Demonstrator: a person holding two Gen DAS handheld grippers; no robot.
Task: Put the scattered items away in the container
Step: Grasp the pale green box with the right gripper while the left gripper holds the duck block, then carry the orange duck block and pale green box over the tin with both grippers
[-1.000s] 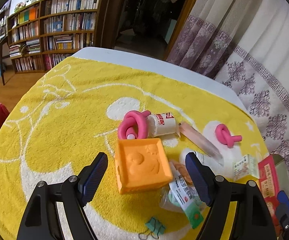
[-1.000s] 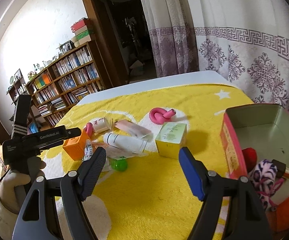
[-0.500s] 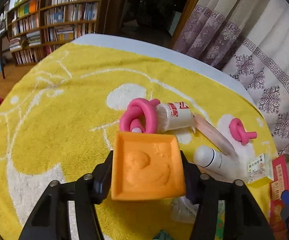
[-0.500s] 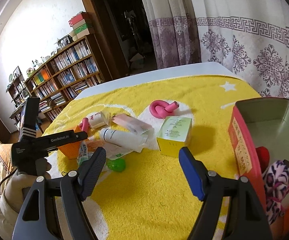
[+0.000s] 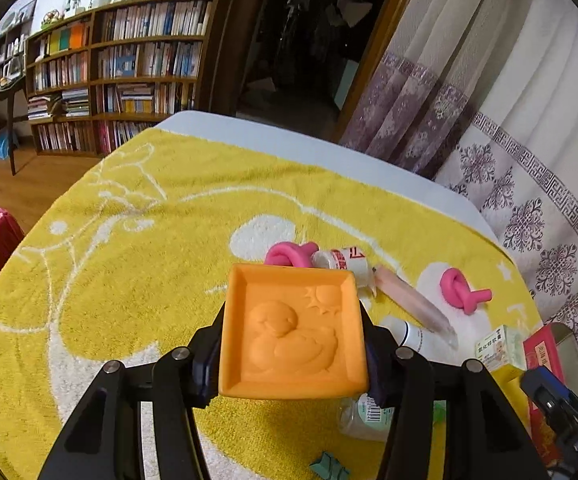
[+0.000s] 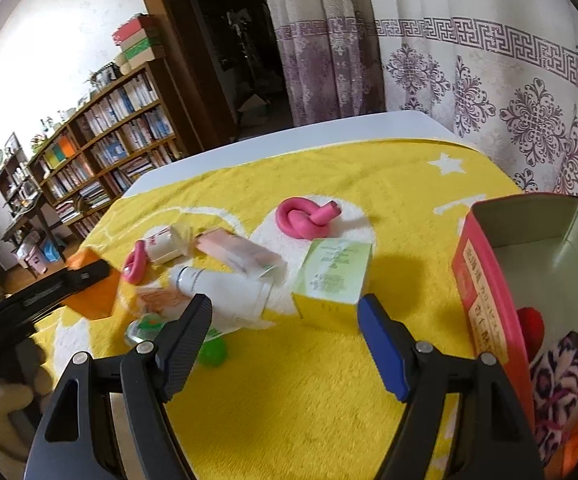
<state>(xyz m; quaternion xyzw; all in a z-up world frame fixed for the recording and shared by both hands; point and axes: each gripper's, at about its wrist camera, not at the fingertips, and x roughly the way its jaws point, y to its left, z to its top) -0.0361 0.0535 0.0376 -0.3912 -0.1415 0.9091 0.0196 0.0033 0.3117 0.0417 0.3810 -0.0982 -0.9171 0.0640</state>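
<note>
Left gripper [image 5: 293, 364]: closed on the orange duck block [image 5: 292, 326]; both side walls are clamped between the jaws, and the block is held clear of the towel.
Orange duck block: square, with a raised rim and an embossed duck and sun on the upper face. It is judged light and slightly yielding, like foam or soft rubber. The flat side walls are the best hold, as taken; a hard squeeze could bow it.
Right gripper [image 6: 285, 334]: spread wide, nothing held; it is poised over the yellow towel [image 6: 289, 400] in front of the clutter.
Beyond the block: a pink knotted foam tube [image 5: 289, 254] and a small white bottle with a red label [image 5: 347, 262] are partly hidden behind its far edge.
Further right: a pale pink sachet [image 5: 413, 300], a white tube [image 5: 413, 334] and a second pink knot [image 5: 463, 292] lie apart on the towel.
Green carton [image 6: 331, 272]: upright, just beside the red tin.
Red tin [image 6: 489, 296]: the container, open-topped, at the right edge of the towel; soft items are already inside.
Underneath: a green binder clip [image 5: 329, 468] and a clear bottle [image 5: 365, 416] are seen near the left jaws.
Remaining: most items are judged still to be gathered.
</note>
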